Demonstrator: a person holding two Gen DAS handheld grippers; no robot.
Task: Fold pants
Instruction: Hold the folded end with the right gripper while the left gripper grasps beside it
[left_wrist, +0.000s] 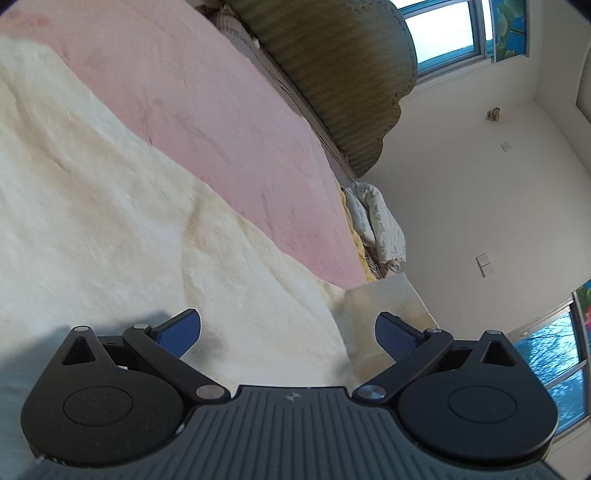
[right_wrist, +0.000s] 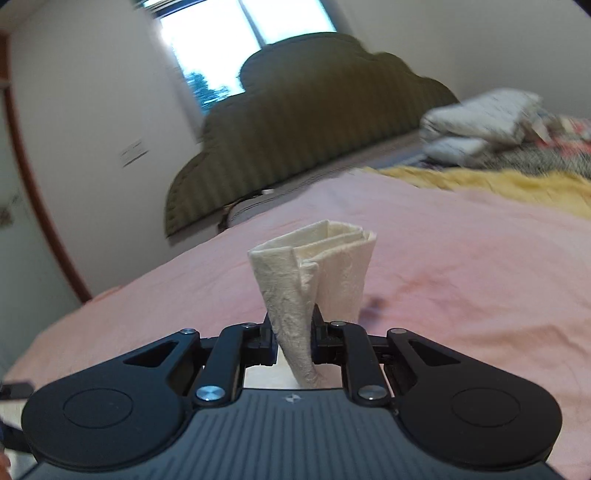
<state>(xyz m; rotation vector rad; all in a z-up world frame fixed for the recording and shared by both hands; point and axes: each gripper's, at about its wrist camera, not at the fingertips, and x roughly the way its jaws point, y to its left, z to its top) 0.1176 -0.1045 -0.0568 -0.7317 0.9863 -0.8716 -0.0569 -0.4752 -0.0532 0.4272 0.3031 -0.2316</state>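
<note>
The cream fleecy pants (left_wrist: 110, 221) lie spread on the pink bedsheet (left_wrist: 229, 122) and fill the left of the left wrist view. My left gripper (left_wrist: 288, 332) is open just above the cloth, with its blue pads (left_wrist: 181, 332) wide apart and nothing between them. My right gripper (right_wrist: 293, 339) is shut on a bunched fold of the pants (right_wrist: 317, 266), which stands up in layers above the jaws over the pink bedsheet (right_wrist: 461, 266).
An olive padded headboard (right_wrist: 314, 122) stands at the far end of the bed. White pillows (right_wrist: 480, 122) and a yellow blanket (right_wrist: 498, 184) lie at the far right. White walls and windows (left_wrist: 443, 33) surround the bed.
</note>
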